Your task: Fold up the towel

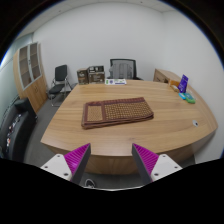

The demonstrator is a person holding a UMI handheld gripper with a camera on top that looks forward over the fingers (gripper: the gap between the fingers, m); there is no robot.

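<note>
A brown checked towel (117, 112) lies folded flat on the wooden table (70, 130), near its middle. My gripper (112, 160) is held back from the table's near edge, above the floor, well short of the towel. Its fingers (73, 158) with magenta pads are spread wide apart and hold nothing. The towel lies beyond the fingers, ahead and between their lines.
A purple and green object (185, 91) stands at the table's far right end. Black office chairs stand at the far side (122, 69) and far left (61, 82), another at the near left (14, 128). A wooden cabinet (31, 72) lines the left wall.
</note>
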